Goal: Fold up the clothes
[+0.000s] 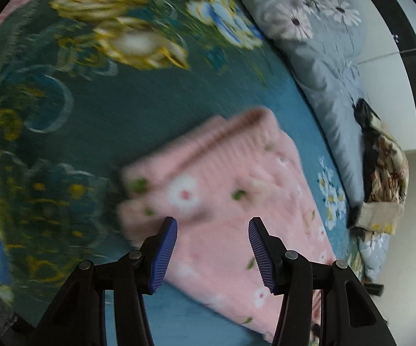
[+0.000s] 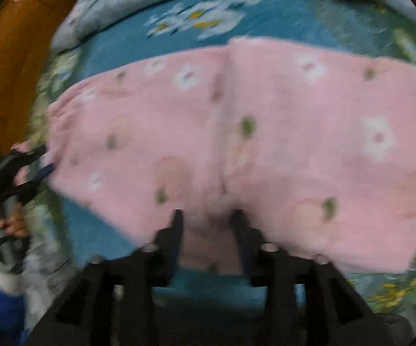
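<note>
Left wrist view: left gripper (image 1: 212,225) jaws apart at a medium gap, blue ribbed pads (image 1: 164,255) clear, nothing between them, hovering over the pink garment (image 1: 236,201). Garment = fleecy pink w/ white flowers + green leaves, lying folded on the teal floral bedspread (image 1: 107,115); ribbed waistband edge at the far end, blurred. Grey floral quilt (image 1: 323,66) bunched along bed's right side, dark patterned cloth pile (image 1: 386,161) beyond it near the white wall (image 1: 395,28).

Right wrist view: heavy motion blur. Right gripper (image 2: 208,216) jaws partly apart, near edge of the pink garment (image 2: 236,144) sits between the tips; pads don't look pressed on it, though blur makes contact hard to call. Garment spreads wide across frame, centre crease running top to bottom, lying on the bedspread (image 2: 150,43). Left gripper (image 2: 35,161) seen at far left, tips at garment's left edge; can't tell if touching. Person's hand (image 2: 12,222) on its handle, blue + white sleeve (image 2: 3,297) below. Grey quilt (image 2: 115,0) at top, brown wooden bed frame (image 2: 9,57) at left.
</note>
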A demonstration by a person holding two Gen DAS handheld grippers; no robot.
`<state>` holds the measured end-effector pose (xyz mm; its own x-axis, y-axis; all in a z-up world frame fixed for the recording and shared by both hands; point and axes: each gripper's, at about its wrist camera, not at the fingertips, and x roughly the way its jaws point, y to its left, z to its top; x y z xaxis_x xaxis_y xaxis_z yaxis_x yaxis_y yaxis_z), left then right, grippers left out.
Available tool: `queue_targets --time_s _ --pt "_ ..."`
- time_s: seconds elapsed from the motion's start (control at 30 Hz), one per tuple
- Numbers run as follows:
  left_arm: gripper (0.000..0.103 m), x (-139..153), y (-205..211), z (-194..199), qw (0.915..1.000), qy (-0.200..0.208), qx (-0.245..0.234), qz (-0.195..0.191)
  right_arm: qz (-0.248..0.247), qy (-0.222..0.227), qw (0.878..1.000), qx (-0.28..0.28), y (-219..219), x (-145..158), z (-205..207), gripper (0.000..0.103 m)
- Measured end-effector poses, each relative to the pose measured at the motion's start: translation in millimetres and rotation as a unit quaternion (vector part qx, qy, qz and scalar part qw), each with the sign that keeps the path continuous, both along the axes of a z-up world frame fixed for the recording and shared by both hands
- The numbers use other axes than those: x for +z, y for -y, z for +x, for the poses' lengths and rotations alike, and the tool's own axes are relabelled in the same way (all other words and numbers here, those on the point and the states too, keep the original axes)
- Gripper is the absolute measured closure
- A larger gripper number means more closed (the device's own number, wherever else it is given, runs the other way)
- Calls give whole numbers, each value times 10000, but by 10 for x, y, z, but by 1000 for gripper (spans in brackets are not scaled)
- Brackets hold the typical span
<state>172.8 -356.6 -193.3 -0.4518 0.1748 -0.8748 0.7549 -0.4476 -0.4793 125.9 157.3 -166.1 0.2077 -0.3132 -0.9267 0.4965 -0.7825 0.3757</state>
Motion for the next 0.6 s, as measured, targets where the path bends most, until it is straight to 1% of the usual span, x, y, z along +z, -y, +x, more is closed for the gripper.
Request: queue_targets --time_s 0.07,0.13,0.17,0.2,0.3,0.33,0.37,0.43,0.47,0.57,0.6 --pt "47 19 48 150 9997 56 145 -172 -189 -179 9996 -73 -55 143 -4 58" --pt "46 18 94 301 9992 77 292 -277 -395 -360 9979 -358 -201 307 -53 57" --pt "43 -28 112 340 9992 36 341 -186 -507 -402 9964 -539 -290 378 -86 57" --pt "43 -109 128 362 9991 -9 416 -38 -582 -423 9950 -698 -369 421 -114 57" --pt "43 -279 115 328 9982 -183 551 138 -675 -515 9895 -1168 -573 487 -223 57" --pt "43 -331 106 306 9980 -237 563 189 -666 -521 9877 -1318 -637 484 -253 57" --pt "43 -369 77 248 9985 -252 458 187 -666 -511 9855 -1473 -709 477 -282 57" --pt "47 -406 24 162 9994 -157 294 -57 -765 -478 9798 -1783 -871 489 -304 57" --pt "62 -386 -3 136 9993 -136 256 -221 -838 -468 9770 -1902 -934 500 -300 57" --pt "79 -212 -109 42 9977 -33 51 -669 -950 -561 9702 -2156 -1136 574 -290 57" --pt "80 -137 -147 9 9966 -26 -28 -822 -970 -592 9685 -2216 -1185 589 -289 57"
